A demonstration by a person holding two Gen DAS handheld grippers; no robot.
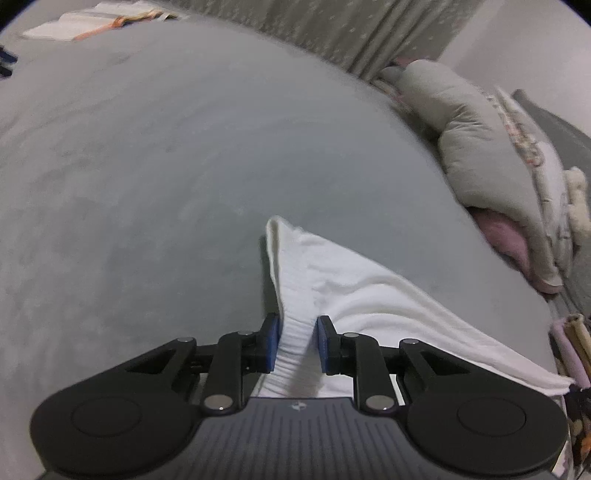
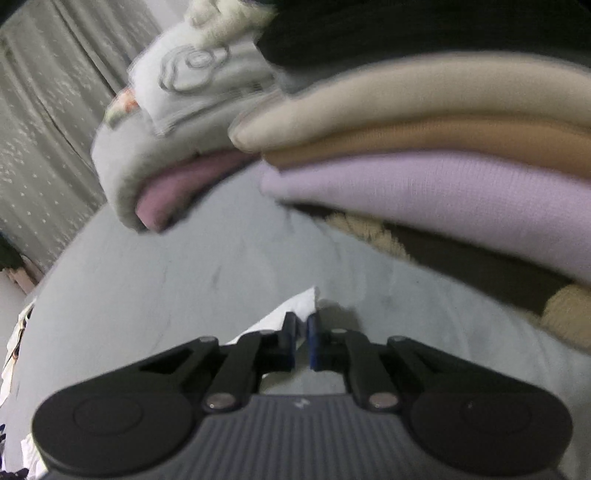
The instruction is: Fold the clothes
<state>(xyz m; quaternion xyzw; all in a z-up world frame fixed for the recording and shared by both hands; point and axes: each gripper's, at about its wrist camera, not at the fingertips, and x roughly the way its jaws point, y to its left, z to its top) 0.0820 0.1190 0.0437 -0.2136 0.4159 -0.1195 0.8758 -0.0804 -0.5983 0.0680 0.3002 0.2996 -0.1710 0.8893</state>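
A white garment [image 1: 332, 280] lies on the grey bed surface [image 1: 147, 184], stretching right toward the bed's edge. My left gripper [image 1: 297, 326] is shut on its ribbed edge, which bunches between the blue pads. In the right wrist view, my right gripper [image 2: 302, 325] is nearly closed on a thin white corner of the garment [image 2: 295, 306], just above the grey surface [image 2: 147, 277].
A stack of folded clothes, beige [image 2: 424, 96], tan and lilac [image 2: 443, 195], sits close ahead of the right gripper. A grey and pink pillow [image 2: 155, 177] lies left of it. Pillows [image 1: 476, 147] and curtains [image 1: 332, 29] line the bed's far side. Papers [image 1: 92, 22] lie far left.
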